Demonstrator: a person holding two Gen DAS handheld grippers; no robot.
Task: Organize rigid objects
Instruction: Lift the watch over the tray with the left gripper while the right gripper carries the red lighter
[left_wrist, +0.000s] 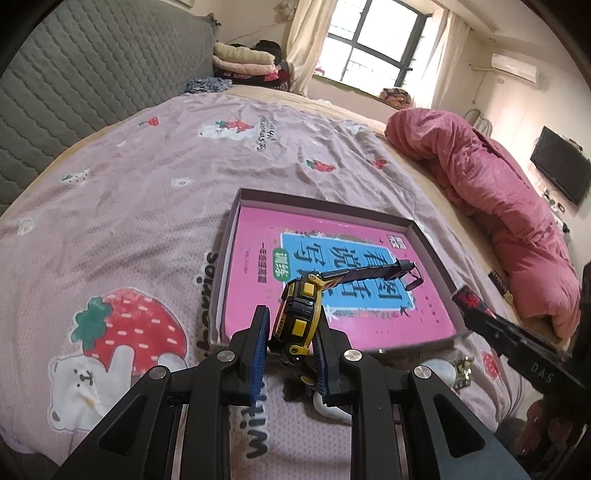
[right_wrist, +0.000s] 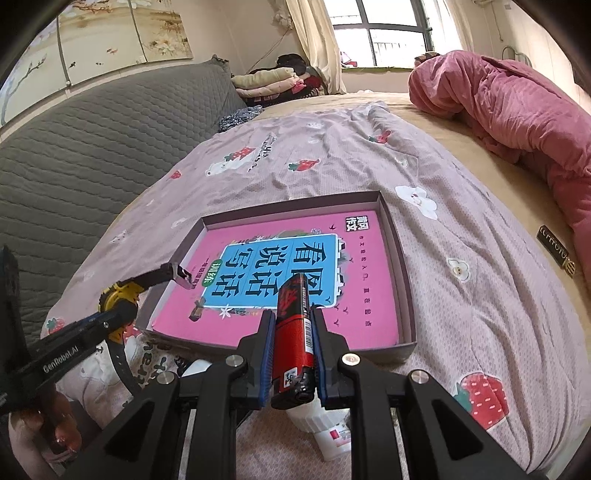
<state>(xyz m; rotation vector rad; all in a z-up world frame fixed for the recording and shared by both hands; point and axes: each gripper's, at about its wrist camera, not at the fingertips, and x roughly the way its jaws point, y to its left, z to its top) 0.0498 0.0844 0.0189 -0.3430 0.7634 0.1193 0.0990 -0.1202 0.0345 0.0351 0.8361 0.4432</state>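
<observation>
Across the middle of both views lies the bed sheet (left_wrist: 140, 177), printed with strawberries and bears, and on it a shallow open box (left_wrist: 236, 206) that holds a pink workbook (left_wrist: 255, 236) lying flat. That book is the only thing inside the box, so the sorting looks barely begun: 1 item is in place, 2 are in the grippers, and at least 2 more wait on the sheet.

At the lower centre of the left wrist view, the left gripper (left_wrist: 291, 325) is clamped on a yellow-and-black watch (left_wrist: 297, 314), held at the box's near edge with its black strap (left_wrist: 369, 273) reaching out over the workbook. At the lower centre of the right wrist view, the right gripper (right_wrist: 293, 332) is closed tight on a red lighter (right_wrist: 293, 332), whose far end sits over the near edge of the box. Both things look ready to be set down inside, which would be the next step.

Only the right wrist view shows a white bottle (right_wrist: 325, 432) with a red label lying on the sheet under the gripper; the left view shows just a white sliver there. Only the left wrist view shows a small patterned object (left_wrist: 461, 373) at the lower right, too small to identify. Each view also catches the other gripper at its edge.
</observation>
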